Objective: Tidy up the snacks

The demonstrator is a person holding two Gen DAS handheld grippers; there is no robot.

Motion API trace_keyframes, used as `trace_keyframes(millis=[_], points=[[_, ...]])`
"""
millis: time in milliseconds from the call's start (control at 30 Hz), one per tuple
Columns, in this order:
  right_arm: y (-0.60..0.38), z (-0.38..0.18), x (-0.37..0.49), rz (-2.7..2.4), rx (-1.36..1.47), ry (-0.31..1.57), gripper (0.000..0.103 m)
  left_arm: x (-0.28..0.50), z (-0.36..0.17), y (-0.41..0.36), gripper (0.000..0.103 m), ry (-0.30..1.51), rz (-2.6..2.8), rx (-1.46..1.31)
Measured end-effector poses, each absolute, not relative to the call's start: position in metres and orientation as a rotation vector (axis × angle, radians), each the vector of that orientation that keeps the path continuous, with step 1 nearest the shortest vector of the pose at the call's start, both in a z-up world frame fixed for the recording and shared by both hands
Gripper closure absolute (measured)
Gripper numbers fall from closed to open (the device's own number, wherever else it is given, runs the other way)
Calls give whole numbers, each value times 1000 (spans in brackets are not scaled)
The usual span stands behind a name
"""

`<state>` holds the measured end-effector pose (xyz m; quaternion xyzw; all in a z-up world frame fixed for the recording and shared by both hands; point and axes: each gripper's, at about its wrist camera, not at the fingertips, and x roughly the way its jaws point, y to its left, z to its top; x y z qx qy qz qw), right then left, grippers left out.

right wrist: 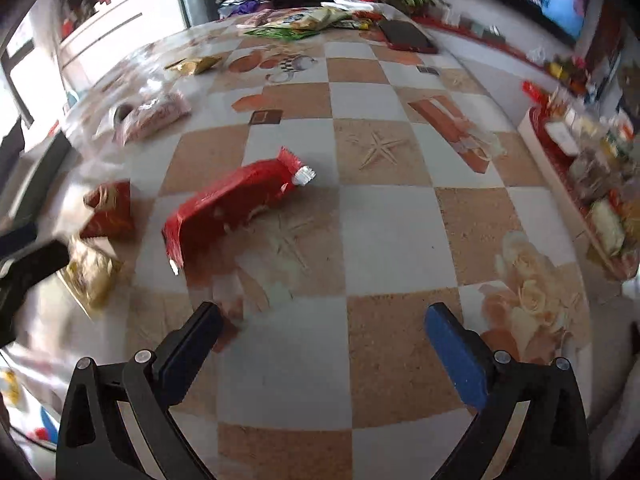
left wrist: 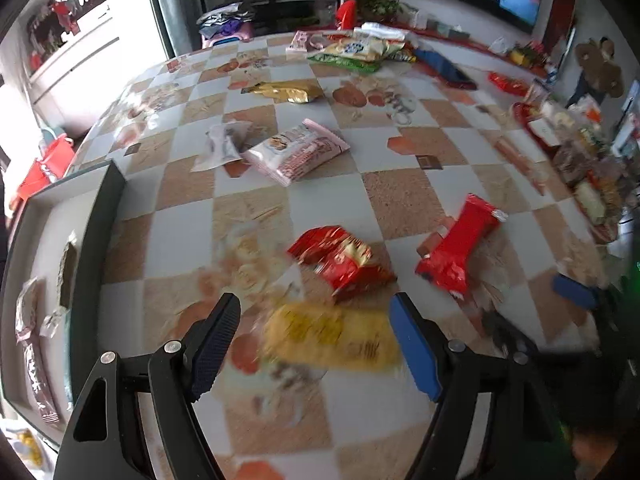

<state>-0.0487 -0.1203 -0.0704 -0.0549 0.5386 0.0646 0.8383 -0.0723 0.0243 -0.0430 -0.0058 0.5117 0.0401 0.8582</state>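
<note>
Snacks lie scattered over the checkered surface (left wrist: pixel 400 196): a yellow pack (left wrist: pixel 332 336) nearest its near edge, a red bag (left wrist: pixel 340 260) and a long red pack (left wrist: pixel 460 244) behind it, a pink pack (left wrist: pixel 296 152) mid-surface. A grey tray (left wrist: pixel 100 216) sits at the left edge, some snacks inside. The left claw (left wrist: pixel 316 344) tilts down, spread above the yellow pack, holding nothing. The right claw (right wrist: pixel 324 352) hangs spread wide over bare surface.

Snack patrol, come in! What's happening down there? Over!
Both hand-held grippers open, empty. Yellow packet below left one. Long red packet ahead of right. Nothing blocking.
</note>
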Motion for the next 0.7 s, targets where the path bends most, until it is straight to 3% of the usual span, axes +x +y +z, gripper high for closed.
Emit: trace_keyframes(millis=[300, 700], points=[[-124, -73, -56, 156, -118, 1106, 0, -102, -63, 47, 22, 1059, 83, 179], [-125, -72, -61, 163, -119, 1076, 0, -115, -47, 96, 21, 1149, 80, -139]])
